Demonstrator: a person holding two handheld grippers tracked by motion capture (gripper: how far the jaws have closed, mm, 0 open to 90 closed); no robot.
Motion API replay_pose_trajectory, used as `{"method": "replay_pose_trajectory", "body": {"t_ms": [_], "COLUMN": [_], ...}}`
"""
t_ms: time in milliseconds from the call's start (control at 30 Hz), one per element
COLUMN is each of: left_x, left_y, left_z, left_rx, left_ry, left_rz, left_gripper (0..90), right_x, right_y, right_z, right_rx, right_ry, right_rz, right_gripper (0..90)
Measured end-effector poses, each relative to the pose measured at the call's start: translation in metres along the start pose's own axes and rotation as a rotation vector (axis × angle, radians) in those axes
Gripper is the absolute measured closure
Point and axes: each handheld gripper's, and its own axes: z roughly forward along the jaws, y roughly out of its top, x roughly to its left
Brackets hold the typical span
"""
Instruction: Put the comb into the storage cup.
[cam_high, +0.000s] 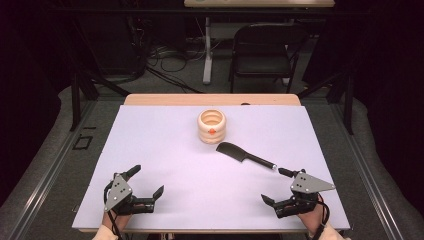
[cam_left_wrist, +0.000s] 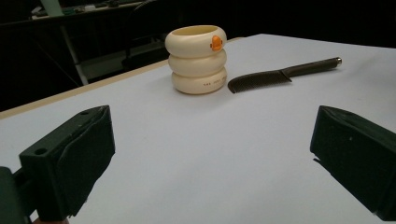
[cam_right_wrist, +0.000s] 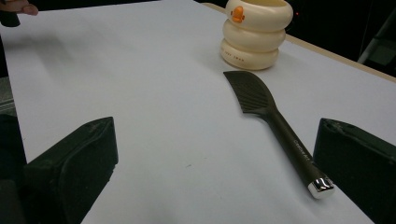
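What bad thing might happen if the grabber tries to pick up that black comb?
The comb lies flat on the table, so the right tool might scrape the surface or slip off its thin handle. The comb's head lies close to the cream cup, so a push along the handle might slide it into the cup.

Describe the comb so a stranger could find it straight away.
On the white table, find the cream ringed holder near the far edge. The comb lies flat just in front of it, handle pointing toward the right gripper. It is the only black, long, thin object, with a silver-capped handle.
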Motion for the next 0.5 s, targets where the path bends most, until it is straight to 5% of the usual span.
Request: {"method": "replay_pose_trajectory", "body": {"t_ms": [500], "left_x": [0.0008], "left_y": [0.0004], "left_z": [0.0002], "left_rx": [-0.003], "left_ry": [-0.001], "left_rz": [-0.001], "left_gripper": [0.1], "right_x": [-0.0067], "right_y": [-0.0027], "right_z": [0.0042], "right_rx": [0.026], "right_ry": [-0.008], "right_rz": [0.017], "right_gripper": [0.0]}}
